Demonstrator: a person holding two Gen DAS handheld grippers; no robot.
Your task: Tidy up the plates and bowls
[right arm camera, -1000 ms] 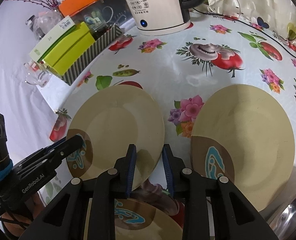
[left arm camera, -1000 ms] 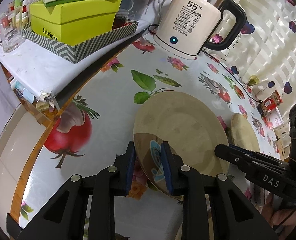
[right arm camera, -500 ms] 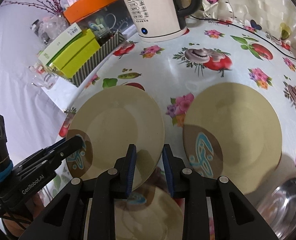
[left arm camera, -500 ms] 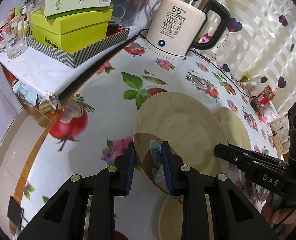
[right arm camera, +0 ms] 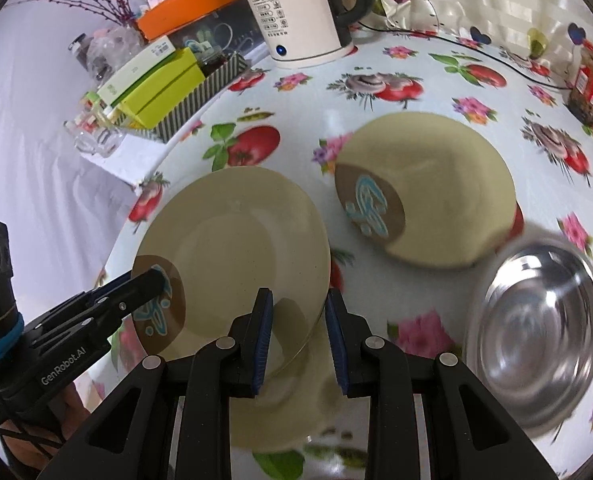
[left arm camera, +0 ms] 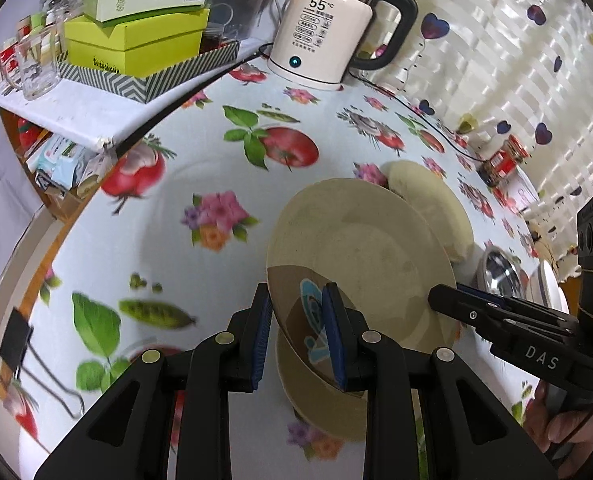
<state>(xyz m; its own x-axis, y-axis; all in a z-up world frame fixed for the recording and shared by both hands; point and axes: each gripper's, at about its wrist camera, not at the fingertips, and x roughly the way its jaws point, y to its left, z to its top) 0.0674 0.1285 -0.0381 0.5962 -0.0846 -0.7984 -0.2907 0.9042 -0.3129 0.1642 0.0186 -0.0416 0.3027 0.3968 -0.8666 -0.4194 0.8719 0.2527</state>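
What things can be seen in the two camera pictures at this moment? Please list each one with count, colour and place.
held plate: 1, beige with a brown patch, lifted above the table, gripped at two edges
other plates: 2, beige; one flat on the cloth, one under the held plate
steel bowl: 1, silver, right of the plates
kettle: 1, cream with black handle, far edge of the table
boxes: several, lime green and striped, on a side shelf
glass mug: 1, clear, shelf end
jar: 1, red label, far right
tablecloth: 1, white with fruit and flowers
left gripper: 1, black with blue pads, shut on the plate's patch
right gripper: 1, same colours, shut on the plate's opposite edge
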